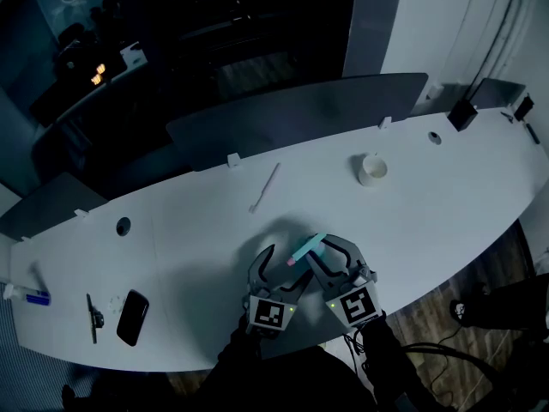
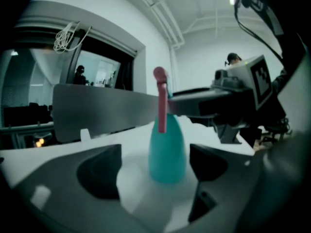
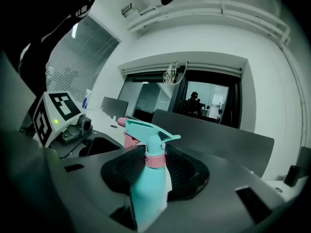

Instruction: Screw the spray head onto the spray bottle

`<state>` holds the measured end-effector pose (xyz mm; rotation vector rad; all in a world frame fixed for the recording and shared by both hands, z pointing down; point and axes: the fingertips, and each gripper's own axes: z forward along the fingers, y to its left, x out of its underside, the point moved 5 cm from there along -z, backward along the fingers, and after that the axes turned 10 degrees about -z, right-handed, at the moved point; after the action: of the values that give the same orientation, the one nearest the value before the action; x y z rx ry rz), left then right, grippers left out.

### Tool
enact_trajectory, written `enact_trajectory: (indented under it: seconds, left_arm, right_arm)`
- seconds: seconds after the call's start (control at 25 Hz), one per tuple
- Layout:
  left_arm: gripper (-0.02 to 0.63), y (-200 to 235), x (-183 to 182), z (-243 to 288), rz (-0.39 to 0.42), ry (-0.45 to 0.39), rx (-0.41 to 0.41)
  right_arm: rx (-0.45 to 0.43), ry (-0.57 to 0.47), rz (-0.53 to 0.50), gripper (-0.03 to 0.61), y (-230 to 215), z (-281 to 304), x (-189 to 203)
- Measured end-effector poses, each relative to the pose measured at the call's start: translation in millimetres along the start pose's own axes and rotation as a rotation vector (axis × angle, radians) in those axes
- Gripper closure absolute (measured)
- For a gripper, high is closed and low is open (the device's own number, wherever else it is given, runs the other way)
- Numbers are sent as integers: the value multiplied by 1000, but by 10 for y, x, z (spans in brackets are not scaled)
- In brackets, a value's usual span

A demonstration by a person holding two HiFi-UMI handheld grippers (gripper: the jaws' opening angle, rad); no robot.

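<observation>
The teal plastic spray head (image 3: pixel 146 130) already sits on the teal cone-shaped spray bottle (image 3: pixel 145 198), pink collar at the neck. How tight it is cannot be told, so some turning likely remains. The bottle stands at 6 o'clock on the white table (image 1: pixel 446 196). The right gripper (image 3: pixel 155 166) pinches the head at its collar. The left gripper (image 2: pixel 153 171) stands wide, its pads clear of the bottle. The bottle is opaque, contents unseen, as with the small white cup (image 1: pixel 371 169) at 1 o'clock.

Teal bottle (image 3: pixel 146 198) w/ pink collar (image 3: pixel 154 160); white table (image 1: pixel 429 196)
</observation>
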<state>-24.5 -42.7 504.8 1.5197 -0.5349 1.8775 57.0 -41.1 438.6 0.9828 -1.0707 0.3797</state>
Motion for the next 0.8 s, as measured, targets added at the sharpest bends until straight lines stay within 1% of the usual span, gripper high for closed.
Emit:
enact_trajectory:
  seconds: [0.12, 0.28, 0.36, 0.4, 0.52, 0.68, 0.8]
  left_arm:
    - [183, 16, -24, 81, 44, 1, 22]
    - [183, -14, -34, 200, 146, 7, 59]
    - [183, -37, -26, 250, 170, 2, 69]
    - [183, -46, -26, 270, 170, -2, 72]
    - [183, -58, -39, 304, 148, -9, 74]
    - [183, -51, -79, 359, 103, 0, 75]
    - [182, -80, -90, 412, 100, 24, 91]
  right_arm:
    - [14, -9, 72, 440, -51, 17, 18]
    - [61, -45, 291, 442, -165, 7, 38]
    - [62, -50, 382, 442, -205, 6, 72]
    - [57, -51, 407, 442, -218, 10, 88]
    - [38, -55, 420, 442, -218, 8, 97]
    - [18, -91, 448, 442, -178, -38, 120]
    - [16, -85, 452, 442, -139, -43, 158]
